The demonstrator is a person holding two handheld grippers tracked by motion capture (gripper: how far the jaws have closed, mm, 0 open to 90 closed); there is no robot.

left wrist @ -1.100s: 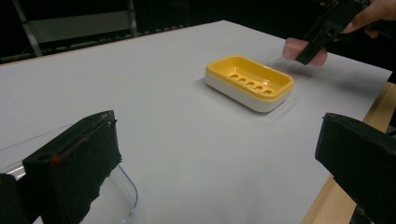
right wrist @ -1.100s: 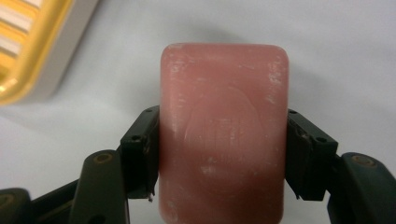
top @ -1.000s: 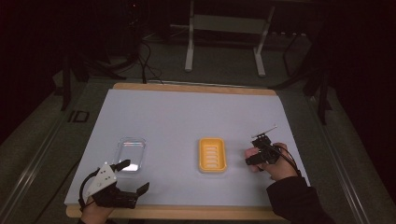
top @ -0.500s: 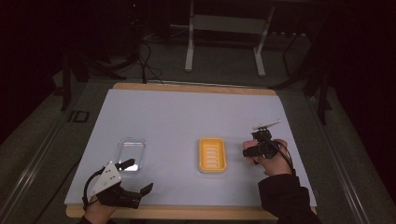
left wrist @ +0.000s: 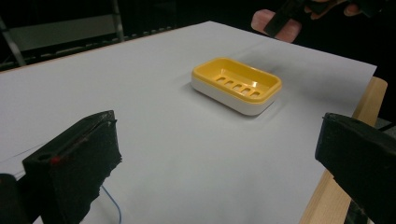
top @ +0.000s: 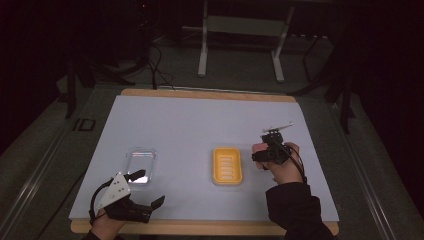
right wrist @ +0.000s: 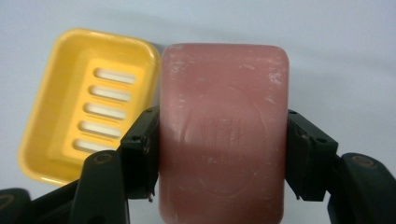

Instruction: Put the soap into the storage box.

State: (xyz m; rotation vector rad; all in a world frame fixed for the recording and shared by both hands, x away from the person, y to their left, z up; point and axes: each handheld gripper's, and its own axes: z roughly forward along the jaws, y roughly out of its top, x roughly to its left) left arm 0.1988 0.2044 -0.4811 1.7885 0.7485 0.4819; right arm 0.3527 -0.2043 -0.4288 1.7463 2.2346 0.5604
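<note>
We see the right gripper [right wrist: 219, 154] pinching a pink soap bar [right wrist: 223, 135] between its 2 jaws, one pressed to each long side. In the high view this gripper [top: 272, 150] hovers just right of the yellow dish [top: 227, 166], which sits on the white mat [top: 200, 125] near the middle. Through the right gripper view the dish [right wrist: 84, 102] lies below and beside the soap, its 5 slots bare. Our left gripper [top: 145, 189] rests at the near left edge of the mat, its jaws spread wide with nothing between them, just in front of a clear lid [top: 140, 161]. From the left gripper view the dish [left wrist: 236, 85] stands well ahead.
</note>
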